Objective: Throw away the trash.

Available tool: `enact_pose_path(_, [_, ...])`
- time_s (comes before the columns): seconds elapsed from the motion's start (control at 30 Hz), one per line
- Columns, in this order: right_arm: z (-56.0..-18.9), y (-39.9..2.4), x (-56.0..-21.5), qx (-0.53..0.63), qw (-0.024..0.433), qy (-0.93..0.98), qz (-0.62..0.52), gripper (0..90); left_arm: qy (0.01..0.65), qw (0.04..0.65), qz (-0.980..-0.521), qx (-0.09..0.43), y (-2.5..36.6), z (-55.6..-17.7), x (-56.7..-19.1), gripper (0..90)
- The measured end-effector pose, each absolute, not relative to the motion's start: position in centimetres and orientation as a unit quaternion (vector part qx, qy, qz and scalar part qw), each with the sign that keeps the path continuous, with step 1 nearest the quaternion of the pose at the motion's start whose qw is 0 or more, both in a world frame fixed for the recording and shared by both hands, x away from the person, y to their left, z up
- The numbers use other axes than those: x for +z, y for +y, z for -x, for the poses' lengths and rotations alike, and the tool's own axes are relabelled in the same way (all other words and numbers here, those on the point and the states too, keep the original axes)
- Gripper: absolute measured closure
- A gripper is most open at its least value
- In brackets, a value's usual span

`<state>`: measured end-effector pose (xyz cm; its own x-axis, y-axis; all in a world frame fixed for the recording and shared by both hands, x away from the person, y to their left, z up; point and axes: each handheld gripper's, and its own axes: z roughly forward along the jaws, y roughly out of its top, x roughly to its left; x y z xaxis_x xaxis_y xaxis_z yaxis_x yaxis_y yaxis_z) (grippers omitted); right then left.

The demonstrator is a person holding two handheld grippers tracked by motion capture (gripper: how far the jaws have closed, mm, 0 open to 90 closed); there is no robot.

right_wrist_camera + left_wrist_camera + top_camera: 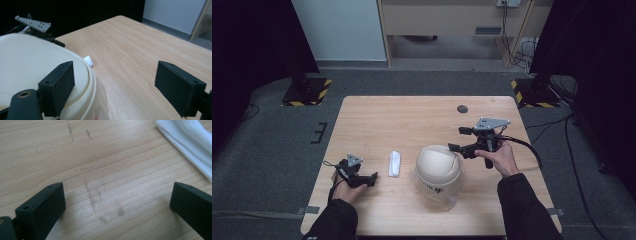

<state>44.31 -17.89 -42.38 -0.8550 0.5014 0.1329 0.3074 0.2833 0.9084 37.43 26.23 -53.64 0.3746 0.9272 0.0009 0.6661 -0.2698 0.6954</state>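
Here, a cream bin (438,172) with a domed swing lid (30,65) is seen upright near the table's (412,115) front edge, its long axis vertical and the dome pointing up. The right gripper (460,139) is held at the bin's right rim with its jaws spread wide and nothing clamped; in the right gripper view one jaw hangs over the lid and the other over bare wood beyond the bin. A folded white tissue (395,163) lies just left of the bin, its long axis running front to back. Further left of the bin, the left gripper (373,177) is rested low over the wood, jaws wide and empty. If the lid is pushed off-centre, the light bin could be tipped or slid toward the tissue, since nothing steadies it.
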Motion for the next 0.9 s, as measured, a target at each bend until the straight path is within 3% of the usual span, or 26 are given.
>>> enact_pose_path(0.33, [-44.5,-17.9,-43.3,0.534,0.078,0.802,-0.255,17.0,0.518,0.311,-0.769,0.210,26.2,-37.4,-53.6,0.0])
enact_pose_path(0.57, [-43.9,-18.7,-42.5,0.555,0.106,0.781,-0.267,17.0,0.518,0.311,-0.769,0.210,26.2,-37.4,-53.6,0.0])
enact_pose_path(0.9, [-40.3,-20.7,-40.8,0.595,0.117,0.748,-0.268,15.1,0.518,0.311,-0.769,0.210,26.2,-37.4,-53.6,0.0])
